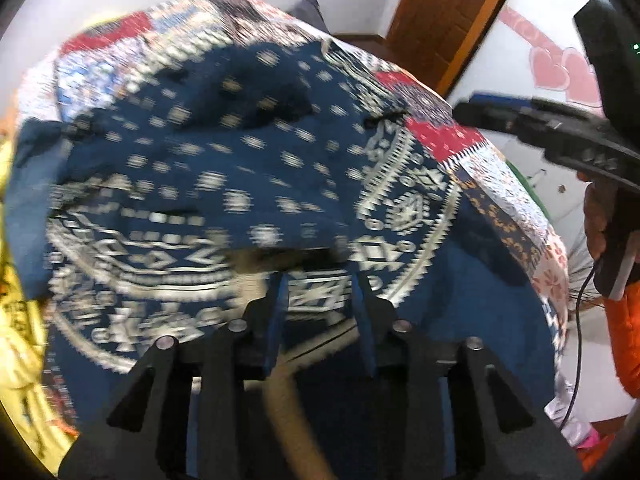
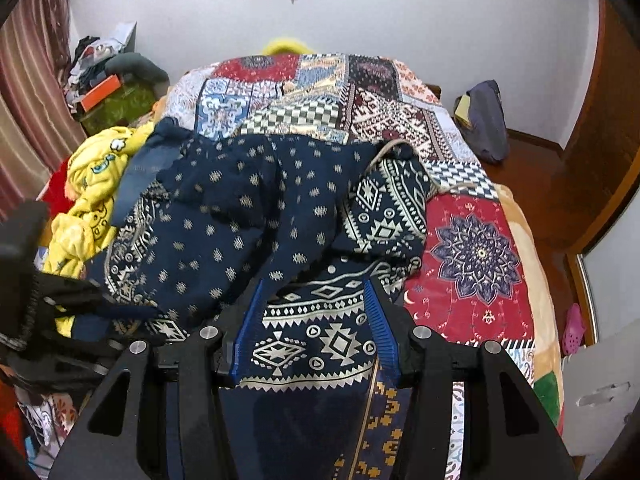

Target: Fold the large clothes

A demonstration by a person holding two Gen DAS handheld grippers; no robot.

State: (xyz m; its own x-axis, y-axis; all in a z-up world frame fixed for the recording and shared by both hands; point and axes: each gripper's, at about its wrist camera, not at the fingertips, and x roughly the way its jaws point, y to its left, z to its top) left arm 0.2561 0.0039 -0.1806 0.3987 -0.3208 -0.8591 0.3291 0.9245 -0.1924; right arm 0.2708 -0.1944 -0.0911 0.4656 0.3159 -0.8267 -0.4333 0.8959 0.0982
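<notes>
A large navy garment with white geometric patterns (image 1: pixel 224 168) lies crumpled on the patchwork bed (image 1: pixel 440 140). It also shows in the right wrist view (image 2: pixel 224 224). My left gripper (image 1: pixel 320 284) is open just above the garment's patterned border, with cloth between its fingers; the view is motion-blurred. My right gripper (image 2: pixel 316 292) is open, its blue pads either side of the patterned hem near the bed's front edge. The right gripper shows at the right of the left wrist view (image 1: pixel 560 128), and the left gripper at the left of the right wrist view (image 2: pixel 60 300).
A yellow printed garment (image 2: pixel 92 196) lies left of the navy one. The patchwork bedspread (image 2: pixel 476 248) is bare on the right. A cluttered shelf (image 2: pixel 108 88) stands far left. A dark bag (image 2: pixel 486 120) sits on the floor by the wall. A wooden door (image 1: pixel 444 12) is behind the bed.
</notes>
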